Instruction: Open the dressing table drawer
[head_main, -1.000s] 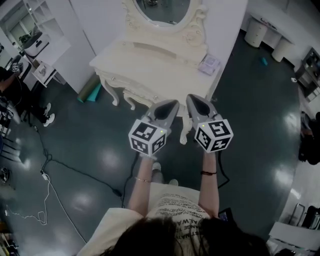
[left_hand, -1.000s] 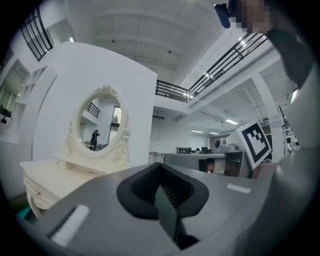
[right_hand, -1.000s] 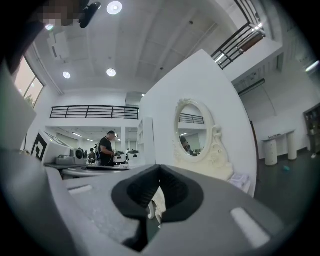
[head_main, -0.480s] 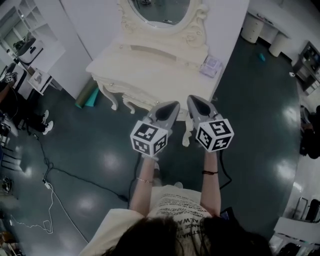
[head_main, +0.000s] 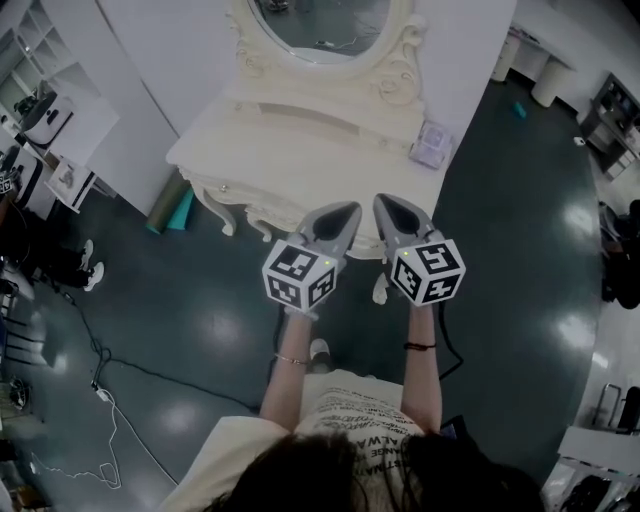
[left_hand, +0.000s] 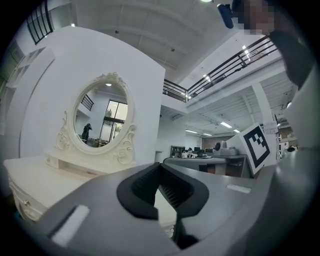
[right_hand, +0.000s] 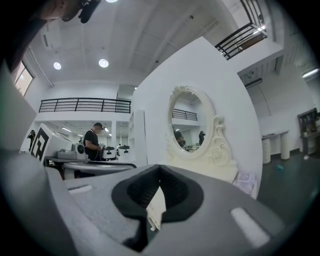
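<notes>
**Closing in on the drawer: both grippers short of the dressing table front**

Nearest the camera, the left grey two-jaw gripper with its marker cube (head_main: 345, 207) and the right grey two-jaw gripper with its marker cube (head_main: 385, 200) are held side by side. Both point level at the front of the cream carved wooden dressing table (head_main: 300, 140). In each gripper view the ribbed black pads meet at the tip with nothing between them. Both pairs of fingers are together and empty.

The tips sit just before the table's front edge, toward its right half, and touch nothing. The task's thing, the shallow cream drawer in the scalloped front apron (head_main: 262, 200), lies under the table top and looks fully closed. In the left gripper view a small knob (left_hand: 26, 202) shows on that apron, on the table's left side.

To do this step well, one gripper probably has to part its fingers before arriving. It should drop to knob height below the table top and close squarely on a knob. The pull should then run straight out from the table front, level, so the drawer does not bind. The other gripper is best kept off the apron.

Farther back on the table, a small pale lilac packet (head_main: 432, 143) lies at the right rear corner. The oval mirror in its ornate cream frame (head_main: 320, 20) stands along the rear edge.
</notes>
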